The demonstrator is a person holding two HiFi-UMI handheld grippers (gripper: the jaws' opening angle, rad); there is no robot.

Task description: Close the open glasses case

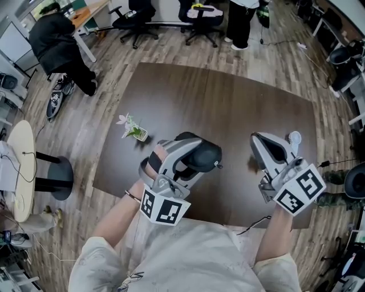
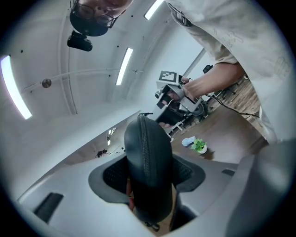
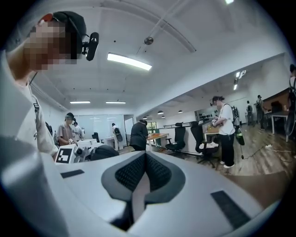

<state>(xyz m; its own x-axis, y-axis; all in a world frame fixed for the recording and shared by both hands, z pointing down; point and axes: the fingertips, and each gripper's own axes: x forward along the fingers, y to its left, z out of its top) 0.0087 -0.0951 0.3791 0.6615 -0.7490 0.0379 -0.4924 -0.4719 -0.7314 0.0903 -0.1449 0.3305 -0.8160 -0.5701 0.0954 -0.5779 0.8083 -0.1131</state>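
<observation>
Clamping the black oval zippered glasses case steadily between the left gripper fingers, right gripper fingers clenched and empty, checking the zip for gaps.

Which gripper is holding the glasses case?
The left gripper: its jaws clamp the black zippered glasses case. The right gripper has its jaws shut together, empty.

A dark brown table fills the middle of the head view, standing on a wood-plank floor. A small potted plant with a white flower sits left of centre on it. Two black office chairs stand along the top edge. At upper left a person in black bends low. A pale round side table sits at the left edge.
</observation>
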